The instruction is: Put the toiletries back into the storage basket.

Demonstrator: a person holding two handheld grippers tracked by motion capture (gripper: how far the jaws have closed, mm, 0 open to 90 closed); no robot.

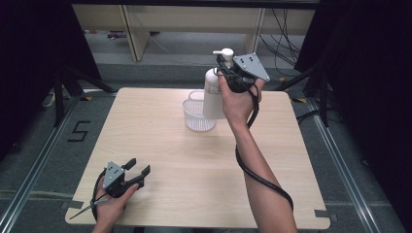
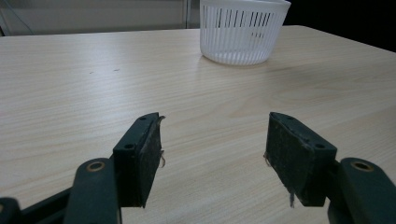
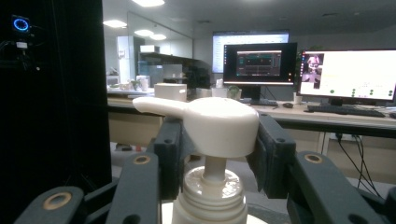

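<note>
A white pump bottle [image 1: 213,94] hangs in the air above the far middle of the wooden table [image 1: 160,160], over a white slotted basket [image 1: 196,114]. My right gripper [image 1: 227,63] is shut on its pump head [image 3: 217,125], both pads pressed against the head's sides, nozzle pointing left in the right gripper view. My left gripper [image 1: 137,169] rests low near the table's front left corner, open, with nothing between its pads [image 2: 144,158]. In the left gripper view the basket [image 2: 242,30] stands ahead at the far side.
Black curtains flank the table on both sides. Beyond the far edge stand wooden furniture legs [image 1: 136,34] and loose cables [image 1: 286,43]. Monitors [image 3: 259,65] glow on a desk in the background of the right gripper view.
</note>
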